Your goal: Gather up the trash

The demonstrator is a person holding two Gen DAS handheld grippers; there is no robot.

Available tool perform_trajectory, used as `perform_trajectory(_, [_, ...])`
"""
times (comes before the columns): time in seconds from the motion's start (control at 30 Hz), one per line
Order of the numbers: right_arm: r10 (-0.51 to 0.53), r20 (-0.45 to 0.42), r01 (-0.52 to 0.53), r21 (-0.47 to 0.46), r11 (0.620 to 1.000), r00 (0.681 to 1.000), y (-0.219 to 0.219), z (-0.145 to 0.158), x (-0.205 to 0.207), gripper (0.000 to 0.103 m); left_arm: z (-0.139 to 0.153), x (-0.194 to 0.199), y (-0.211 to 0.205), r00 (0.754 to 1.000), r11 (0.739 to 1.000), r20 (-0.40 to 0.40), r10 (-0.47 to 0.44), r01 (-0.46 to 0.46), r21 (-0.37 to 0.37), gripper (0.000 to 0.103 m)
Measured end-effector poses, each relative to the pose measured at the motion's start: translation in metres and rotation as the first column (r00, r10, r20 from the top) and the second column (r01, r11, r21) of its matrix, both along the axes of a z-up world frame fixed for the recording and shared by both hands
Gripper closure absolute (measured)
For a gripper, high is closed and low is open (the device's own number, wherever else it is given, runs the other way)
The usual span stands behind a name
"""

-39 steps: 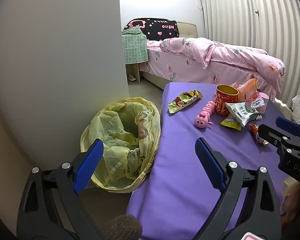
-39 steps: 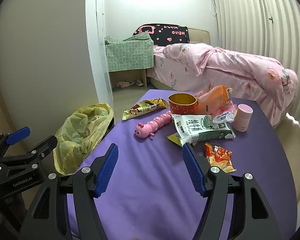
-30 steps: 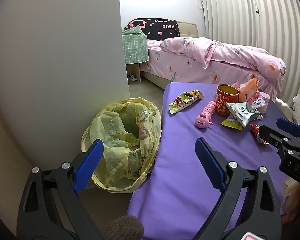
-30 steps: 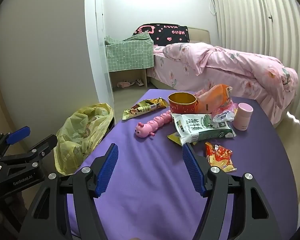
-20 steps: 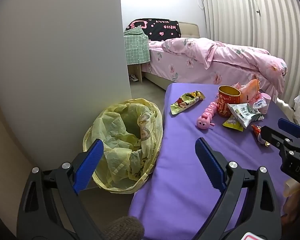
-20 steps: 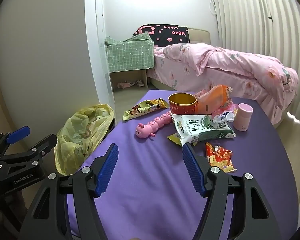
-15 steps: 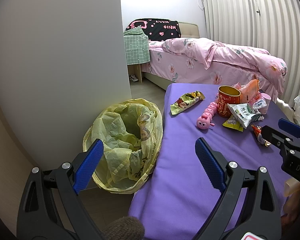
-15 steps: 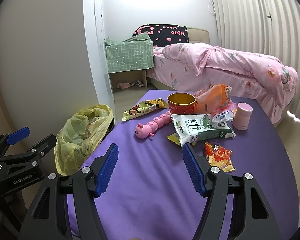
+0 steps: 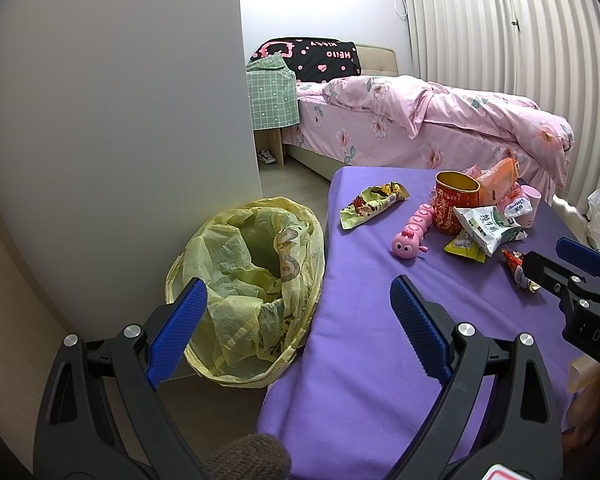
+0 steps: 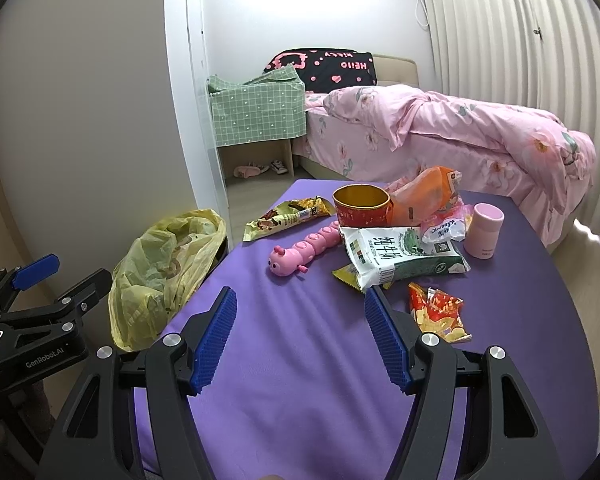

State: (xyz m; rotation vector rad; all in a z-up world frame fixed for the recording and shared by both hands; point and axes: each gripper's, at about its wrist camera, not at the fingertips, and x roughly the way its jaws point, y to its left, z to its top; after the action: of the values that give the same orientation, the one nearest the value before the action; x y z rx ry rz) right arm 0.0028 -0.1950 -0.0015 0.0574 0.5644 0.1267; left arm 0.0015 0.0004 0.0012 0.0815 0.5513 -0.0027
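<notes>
Purple table point(image 10: 300, 360) fills most of my view, pink bed point(image 10: 460, 136) behind it. Yellow-lined trash bin point(image 9: 256, 280) sits on the floor, against the table's left edge and beside the white wall point(image 9: 120, 120); bag mouth open.

My left gripper point(image 9: 296, 324) is spread wide, nothing between the pads, hovering over the bin rim and the table's near-left corner. My right gripper point(image 10: 300, 328) is also wide apart and empty, above bare table just short of the trash.

Trash is clustered at the table's far half: white-green snack bag point(image 10: 400, 258) in the middle, red-gold cup point(image 10: 362, 206) upright behind it, orange bag point(image 10: 424, 196) leaning against the cup. Green-yellow wrapper point(image 10: 288, 218) lies apart at far left. Red chip packet point(image 10: 438, 312) lies nearest, just beside my right finger. Pink caterpillar toy point(image 10: 306, 250) lies diagonal left of the white bag. Pink tumbler point(image 10: 484, 230) stands upright on the right.
</notes>
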Motion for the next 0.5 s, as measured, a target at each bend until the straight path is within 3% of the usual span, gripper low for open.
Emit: perform_trajectory(0.5, [-0.003, 0.000, 0.003, 0.001, 1.000, 1.000, -0.0014, -0.0023, -0.0013, 0.040, 0.0002, -0.0007, -0.0009, 1.000, 1.000, 0.000, -0.002, 0.002, 0.002, 0.014])
